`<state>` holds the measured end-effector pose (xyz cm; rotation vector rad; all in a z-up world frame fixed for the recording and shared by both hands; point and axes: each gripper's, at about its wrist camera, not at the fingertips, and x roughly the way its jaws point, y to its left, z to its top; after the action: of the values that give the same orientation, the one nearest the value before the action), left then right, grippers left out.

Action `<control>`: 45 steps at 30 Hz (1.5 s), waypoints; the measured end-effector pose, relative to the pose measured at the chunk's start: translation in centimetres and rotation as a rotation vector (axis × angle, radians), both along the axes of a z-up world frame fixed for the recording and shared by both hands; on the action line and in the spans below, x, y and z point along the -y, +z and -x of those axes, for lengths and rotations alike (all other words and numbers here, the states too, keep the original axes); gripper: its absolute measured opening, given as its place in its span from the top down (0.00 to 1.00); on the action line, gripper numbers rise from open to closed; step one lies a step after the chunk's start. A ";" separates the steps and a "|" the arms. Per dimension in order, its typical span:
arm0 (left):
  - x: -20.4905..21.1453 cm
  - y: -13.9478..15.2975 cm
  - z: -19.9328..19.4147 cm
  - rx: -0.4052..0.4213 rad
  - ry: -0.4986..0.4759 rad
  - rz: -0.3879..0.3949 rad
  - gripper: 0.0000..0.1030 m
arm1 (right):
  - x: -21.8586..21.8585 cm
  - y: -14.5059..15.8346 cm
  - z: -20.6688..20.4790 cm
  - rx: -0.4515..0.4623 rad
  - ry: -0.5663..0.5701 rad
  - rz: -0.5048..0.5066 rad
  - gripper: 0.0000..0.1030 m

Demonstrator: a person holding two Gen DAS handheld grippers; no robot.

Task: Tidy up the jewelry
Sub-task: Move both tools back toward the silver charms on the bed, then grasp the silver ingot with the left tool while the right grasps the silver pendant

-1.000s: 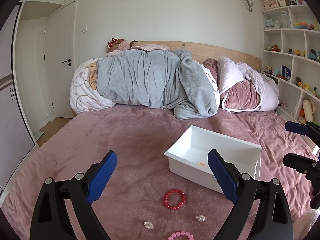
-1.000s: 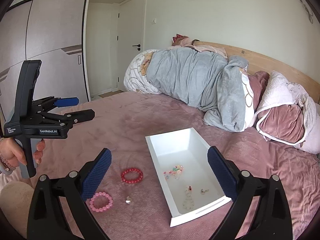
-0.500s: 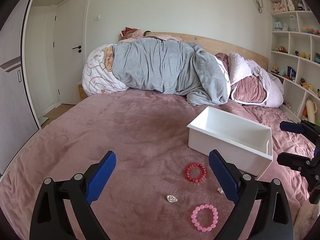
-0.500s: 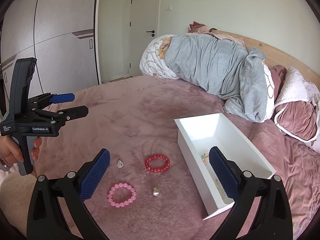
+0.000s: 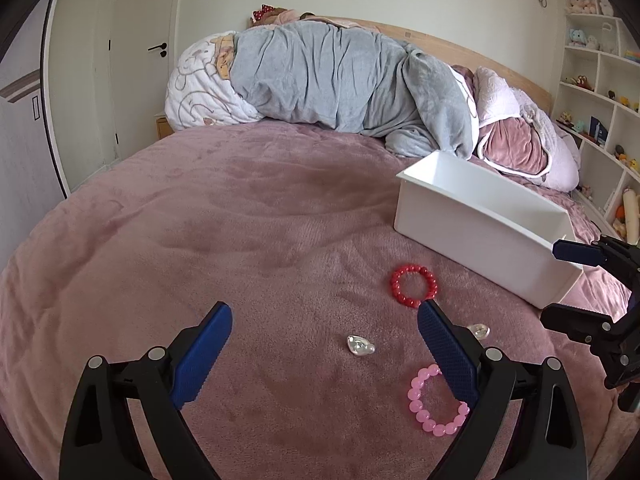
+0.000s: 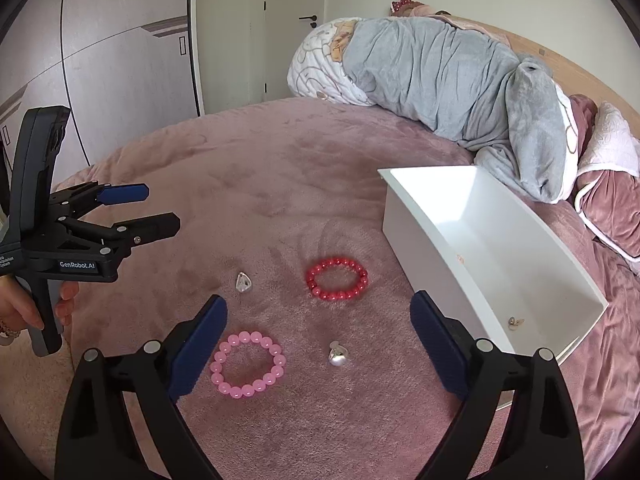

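On the mauve bedspread lie a red bead bracelet (image 6: 337,279), a pink bead bracelet (image 6: 248,364) and two small clear gems (image 6: 243,282) (image 6: 337,353). A white open box (image 6: 404,216) stands to their right with a few small pieces inside. My right gripper (image 6: 318,340) is open above the pink bracelet and the nearer gem. My left gripper (image 5: 324,344) is open and empty over one gem (image 5: 360,346); the red bracelet (image 5: 413,285), the pink bracelet (image 5: 436,404) and the box (image 5: 472,224) lie to its right.
A rolled grey duvet (image 5: 340,80) and pillows (image 5: 516,148) lie at the head of the bed. Shelves with toys (image 5: 600,80) stand on the right wall. A door (image 6: 296,28) and wardrobe (image 6: 120,60) are at the left.
Both grippers have swung left and come lower and closer to the bedspread. The loose bracelets and gems now sit between the fingers. Both stay open.
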<state>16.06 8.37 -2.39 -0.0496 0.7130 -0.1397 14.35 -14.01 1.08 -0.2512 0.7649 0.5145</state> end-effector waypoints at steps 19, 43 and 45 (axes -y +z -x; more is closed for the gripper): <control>4.2 -7.5 -5.4 -0.157 -0.083 -0.067 0.24 | 1.2 -8.0 -3.6 -0.176 -0.025 -0.007 0.36; 4.4 -10.2 -6.0 -0.219 -0.049 -0.056 0.75 | 1.3 -10.8 -5.5 -0.271 0.018 -0.040 0.83; 4.3 -10.0 -5.8 -0.223 -0.046 -0.047 0.75 | 1.5 -10.6 -5.2 -0.269 0.020 -0.045 0.83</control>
<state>21.85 4.06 -12.37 -0.0033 0.9397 -0.1629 19.59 -15.47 -9.50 -0.1494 1.0119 0.5912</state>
